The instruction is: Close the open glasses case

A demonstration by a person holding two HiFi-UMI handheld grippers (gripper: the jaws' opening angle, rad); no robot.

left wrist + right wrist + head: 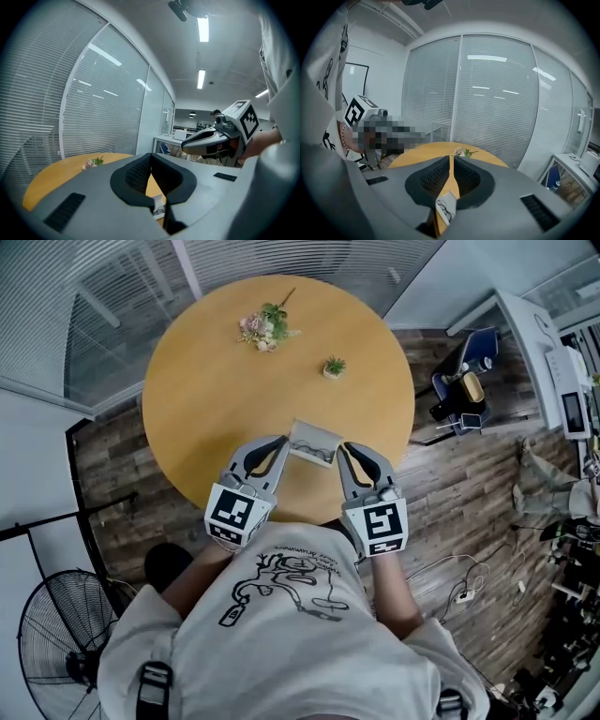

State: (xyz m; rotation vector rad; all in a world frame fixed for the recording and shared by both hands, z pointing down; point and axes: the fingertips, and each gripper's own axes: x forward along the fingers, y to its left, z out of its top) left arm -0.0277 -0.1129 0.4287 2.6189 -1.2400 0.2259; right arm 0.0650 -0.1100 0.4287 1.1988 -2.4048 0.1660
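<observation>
Head view: an open white glasses case (313, 442) lies on the round wooden table (216, 381), near its closer edge. The left gripper (282, 441) has its tips at the case's left end and the right gripper (347, 448) has its tips at the right end, so the case sits between the two. Whether either tip touches it cannot be told from here. Well ahead of both grippers are a small green potted plant (334, 367) and, farther still, a pink and green flower sprig (265, 328).

Left gripper view: the left gripper's jaws meet at their tips, with nothing between the pads. Through the gap lower down, bare tabletop and a sliver of the white case (159, 208) show below and just ahead. The right gripper hangs ahead to the right, its cube of markers facing this way. The flower sprig lies far ahead to the left.

Right gripper view: the right gripper's jaws stand slightly apart, leaving a narrow slit with nothing held. The case's raised lid, with a drawing of glasses on it, shows low in that slit, just beyond the pads and untouched by them. The flower sprig lies straight ahead, past the tips.
</observation>
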